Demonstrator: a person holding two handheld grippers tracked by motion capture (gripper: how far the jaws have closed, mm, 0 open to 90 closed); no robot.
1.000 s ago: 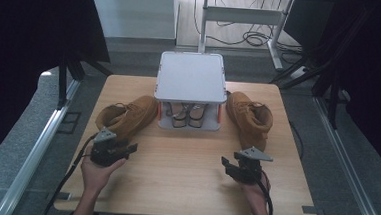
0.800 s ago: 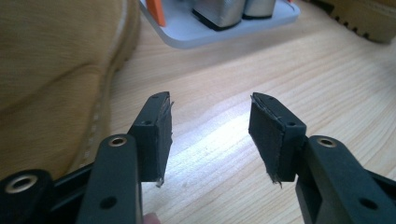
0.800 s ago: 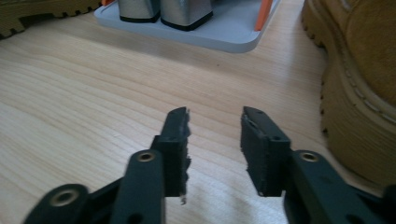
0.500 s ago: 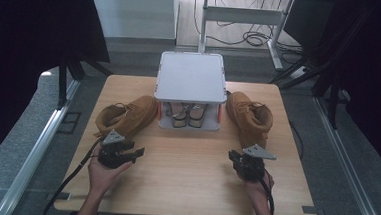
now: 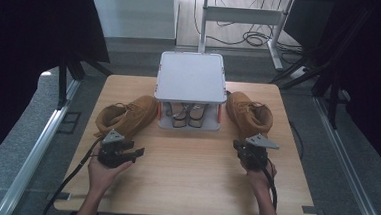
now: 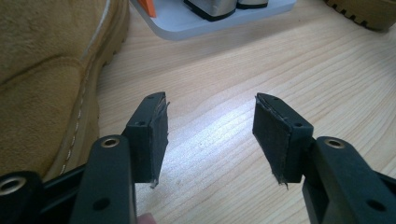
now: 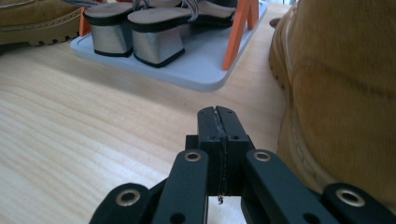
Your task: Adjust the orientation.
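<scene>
Two tan boots lie on the wooden table, the left boot point(image 5: 128, 116) and the right boot point(image 5: 250, 113), either side of a grey two-tier shoe rack point(image 5: 190, 77). Heeled sandals point(image 5: 185, 112) stand on its lower tier. My left gripper point(image 5: 138, 153) sits just in front of the left boot point(image 6: 42, 70). Its jaws point(image 6: 211, 105) are open and have just been opening, with only bare wood between them. My right gripper point(image 5: 239, 145) lies close beside the right boot point(image 7: 345, 84). It point(image 7: 218, 112) is shut, pads pressed together on nothing, pointing toward the sandals point(image 7: 149, 37).
The rack's grey base point(image 7: 201, 70) with orange posts lies a short way ahead of both grippers. Bare wood point(image 5: 189, 172) stretches between the hands and the front edge. Dark curtains flank the table, and cables lie on the floor behind it.
My right gripper has moved away from the person toward the right boot, and its jaws have closed. The left gripper stayed put with its jaws a little wider.
</scene>
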